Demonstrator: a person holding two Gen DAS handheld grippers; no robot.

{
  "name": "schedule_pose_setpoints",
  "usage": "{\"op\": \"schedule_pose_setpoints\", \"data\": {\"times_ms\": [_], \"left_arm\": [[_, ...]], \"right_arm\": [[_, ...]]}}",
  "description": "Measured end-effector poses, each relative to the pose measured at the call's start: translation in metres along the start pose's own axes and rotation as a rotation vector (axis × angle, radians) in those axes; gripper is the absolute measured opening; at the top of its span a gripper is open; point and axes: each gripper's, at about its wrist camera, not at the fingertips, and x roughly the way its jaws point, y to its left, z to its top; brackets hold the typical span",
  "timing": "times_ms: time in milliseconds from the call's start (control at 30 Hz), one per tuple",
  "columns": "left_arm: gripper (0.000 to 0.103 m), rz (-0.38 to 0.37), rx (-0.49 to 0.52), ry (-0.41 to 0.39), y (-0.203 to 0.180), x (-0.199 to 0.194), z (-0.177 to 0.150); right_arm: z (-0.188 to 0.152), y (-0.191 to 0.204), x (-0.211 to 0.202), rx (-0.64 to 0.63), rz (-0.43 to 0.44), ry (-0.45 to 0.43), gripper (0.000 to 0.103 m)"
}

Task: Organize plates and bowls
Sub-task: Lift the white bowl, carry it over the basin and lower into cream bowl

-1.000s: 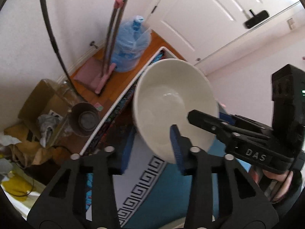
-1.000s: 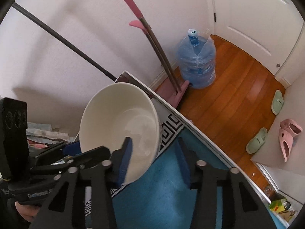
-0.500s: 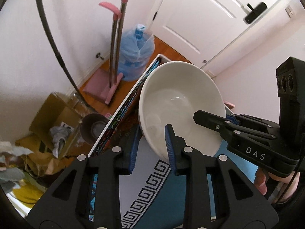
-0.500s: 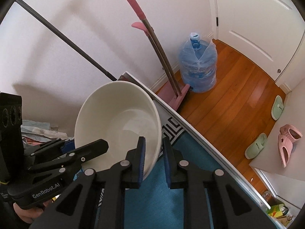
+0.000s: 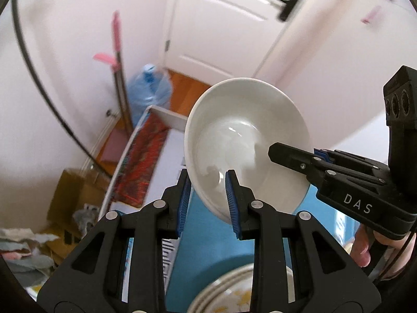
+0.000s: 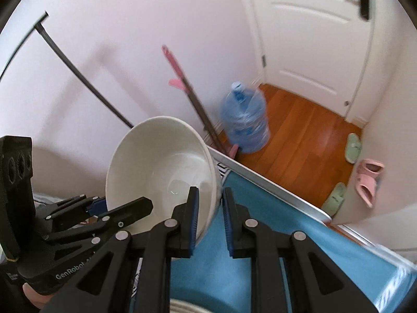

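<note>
A large white bowl (image 5: pixel 242 140) is held in the air above the blue table, tilted on its side. My left gripper (image 5: pixel 207 195) is shut on its lower left rim. My right gripper (image 6: pixel 209 212) is shut on the opposite rim; the bowl also shows in the right wrist view (image 6: pixel 159 167). Each gripper shows in the other's view, the right one (image 5: pixel 338 180) at the bowl's right and the left one (image 6: pixel 78 219) at its left. A stack of plates (image 5: pixel 234 292) lies on the table below the left gripper; a rim of it (image 6: pixel 182 306) shows under the right gripper.
The blue tablecloth (image 6: pixel 286 234) covers a white-edged table (image 6: pixel 273 185). Beyond it stand a blue water jug (image 6: pixel 245 125), a pink mop (image 6: pixel 187 91) against the wall and a white door (image 6: pixel 320 39). Slippers (image 6: pixel 367 174) lie on the wood floor. A cardboard box (image 5: pixel 75 190) sits at left.
Both grippers closed on the bowl's rim and lifted it, with both views tilting upward. The plate stack has come into view below.
</note>
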Motion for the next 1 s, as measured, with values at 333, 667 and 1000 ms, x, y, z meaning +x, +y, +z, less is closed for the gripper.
{"op": "schedule_pose_setpoints", "data": {"times_ms": [333, 667, 1000], "left_arm": [[0.024, -0.16, 0.213, 0.003, -0.104, -0.051, -0.033], [0.024, -0.259, 0.381, 0.086, -0.229, -0.048, -0.114], [0.024, -0.193, 0.347, 0.243, -0.296, -0.003, -0.22]], "right_arm": [[-0.067, -0.025, -0.127, 0.178, -0.162, -0.138, 0.017], [-0.173, -0.093, -0.212, 0.336, -0.276, -0.156, 0.017], [-0.279, -0.159, -0.211, 0.37, -0.234, 0.006, 0.016]]}}
